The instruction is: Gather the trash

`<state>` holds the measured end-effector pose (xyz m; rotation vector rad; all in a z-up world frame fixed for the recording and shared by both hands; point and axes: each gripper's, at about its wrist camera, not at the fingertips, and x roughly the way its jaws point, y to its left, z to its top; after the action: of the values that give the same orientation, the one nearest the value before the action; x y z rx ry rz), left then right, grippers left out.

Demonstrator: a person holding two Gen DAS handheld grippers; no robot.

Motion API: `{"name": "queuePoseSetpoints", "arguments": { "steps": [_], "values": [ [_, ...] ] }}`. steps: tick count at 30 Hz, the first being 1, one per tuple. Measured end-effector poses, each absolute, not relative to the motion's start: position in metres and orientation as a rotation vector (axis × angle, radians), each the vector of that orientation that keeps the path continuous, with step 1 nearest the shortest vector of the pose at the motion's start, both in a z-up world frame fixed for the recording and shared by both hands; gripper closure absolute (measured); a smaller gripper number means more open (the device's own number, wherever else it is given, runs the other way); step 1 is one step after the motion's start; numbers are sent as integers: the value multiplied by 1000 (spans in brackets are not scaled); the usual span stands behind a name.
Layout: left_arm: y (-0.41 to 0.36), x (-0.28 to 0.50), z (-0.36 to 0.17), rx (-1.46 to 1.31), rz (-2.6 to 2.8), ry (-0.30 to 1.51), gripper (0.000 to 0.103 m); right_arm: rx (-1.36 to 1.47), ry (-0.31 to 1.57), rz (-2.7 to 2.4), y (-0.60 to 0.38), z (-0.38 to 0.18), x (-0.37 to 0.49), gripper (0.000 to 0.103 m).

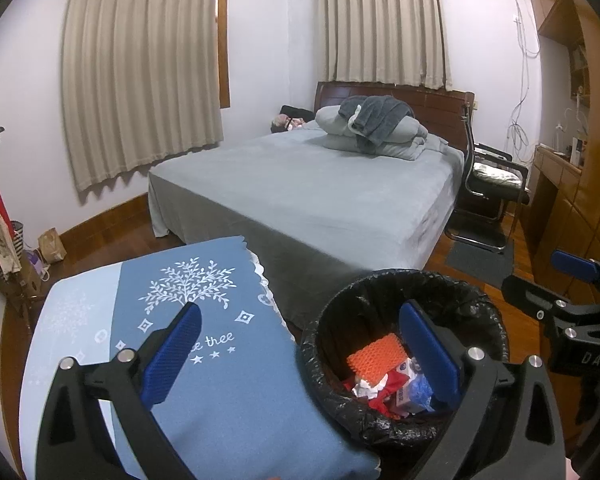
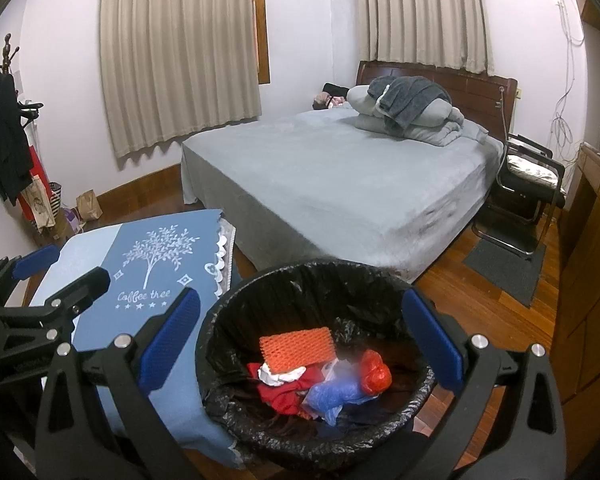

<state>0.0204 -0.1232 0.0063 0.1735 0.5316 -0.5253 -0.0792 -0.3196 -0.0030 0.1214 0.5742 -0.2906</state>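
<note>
Your left tool (image 1: 300, 356) is spread wide and holds nothing, one finger above the blue-clothed counter (image 1: 220, 400), the other over the bin (image 1: 492, 320). Your right tool (image 2: 302, 338) is also wide open and empty, straddling the bin's (image 2: 220, 320) rim. The black-lined bin stands on the floor against the counter's right edge, holding an orange foam net (image 2: 296, 346), red and blue wrappers.

Soft, even indoor light, slightly dim; strong fisheye bending with black vignetted corners; a small blurred patch in the black-lined round trash bin (image 2: 380, 280).
</note>
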Motion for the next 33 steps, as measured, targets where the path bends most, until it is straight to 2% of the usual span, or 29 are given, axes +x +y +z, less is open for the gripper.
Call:
{"name": "queuePoseSetpoints", "arguments": {
  "steps": [33],
  "values": [
    [-121, 22, 4, 174, -523, 534, 6, 121, 576, -292, -320, -1, -78, 5]
  ]
}}
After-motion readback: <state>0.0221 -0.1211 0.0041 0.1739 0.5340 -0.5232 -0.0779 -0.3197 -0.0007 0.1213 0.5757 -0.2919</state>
